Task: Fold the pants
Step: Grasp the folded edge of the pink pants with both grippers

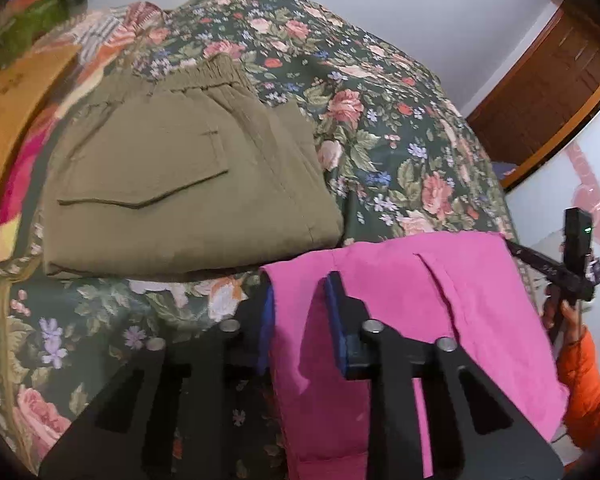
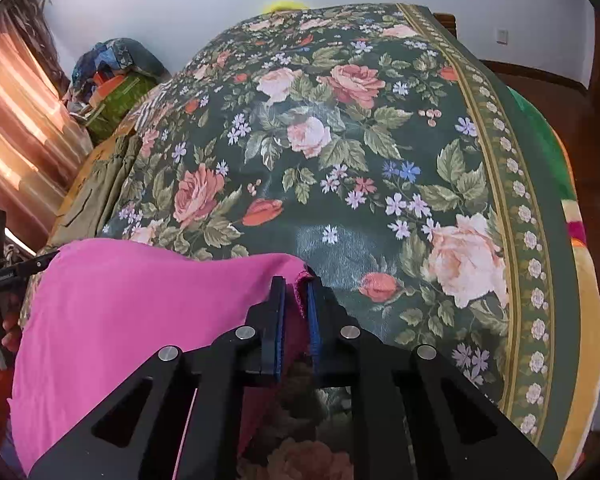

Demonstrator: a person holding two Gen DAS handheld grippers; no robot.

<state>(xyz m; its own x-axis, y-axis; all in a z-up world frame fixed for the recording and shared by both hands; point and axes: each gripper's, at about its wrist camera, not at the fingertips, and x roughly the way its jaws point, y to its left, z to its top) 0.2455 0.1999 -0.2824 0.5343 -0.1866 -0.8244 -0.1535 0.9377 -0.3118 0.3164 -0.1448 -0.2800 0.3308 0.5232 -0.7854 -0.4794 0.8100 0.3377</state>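
Note:
Pink pants (image 1: 420,304) hang stretched between my two grippers above the near edge of the floral bed cover (image 1: 380,140). My left gripper (image 1: 300,284) is shut on the left top corner of the pink pants. My right gripper (image 2: 296,284) is shut on the other top corner of the pink pants (image 2: 132,312), with cloth bunched between its blue pads. The right gripper's body (image 1: 572,264) and the hand holding it show at the right of the left wrist view. Folded olive pants (image 1: 180,184) lie flat on the bed ahead of my left gripper.
A cardboard box (image 1: 8,120) lies at the bed's left side beside the olive pants. Piled bags and boxes (image 2: 116,80) stand by a curtain (image 2: 20,132) at the far left. A wooden door (image 1: 548,92) is at the right. The floral cover (image 2: 340,160) spreads ahead.

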